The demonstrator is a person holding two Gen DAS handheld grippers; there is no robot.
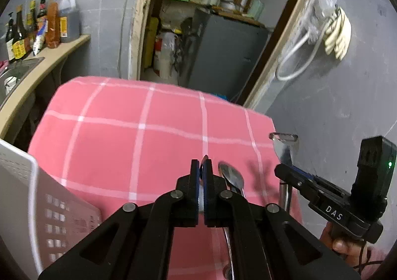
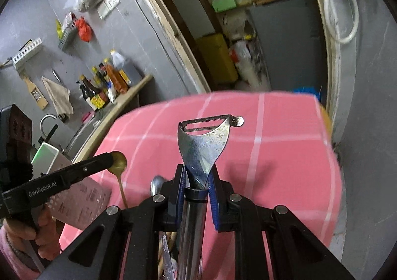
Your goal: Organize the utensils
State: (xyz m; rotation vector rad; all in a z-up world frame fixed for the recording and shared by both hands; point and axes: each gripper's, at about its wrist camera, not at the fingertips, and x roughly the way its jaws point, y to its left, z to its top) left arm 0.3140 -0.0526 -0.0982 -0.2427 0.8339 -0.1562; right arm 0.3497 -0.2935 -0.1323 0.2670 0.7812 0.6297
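Peeler [image 2: 207, 141] in right hand-held gripper [image 2: 197, 182]

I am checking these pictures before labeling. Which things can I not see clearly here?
- Left gripper: left view shows its held utensil edge-on; fingers hide it.
- Peeler: right view, handle leaves the bottom edge.
- White basket: left view, cut by the left edge; contents unseen.
- Bottle labels: too small.

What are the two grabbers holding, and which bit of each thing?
The right gripper holds a metal peeler by its neck, just below the blade. The left gripper pinches a gold spoon at its bowl end.
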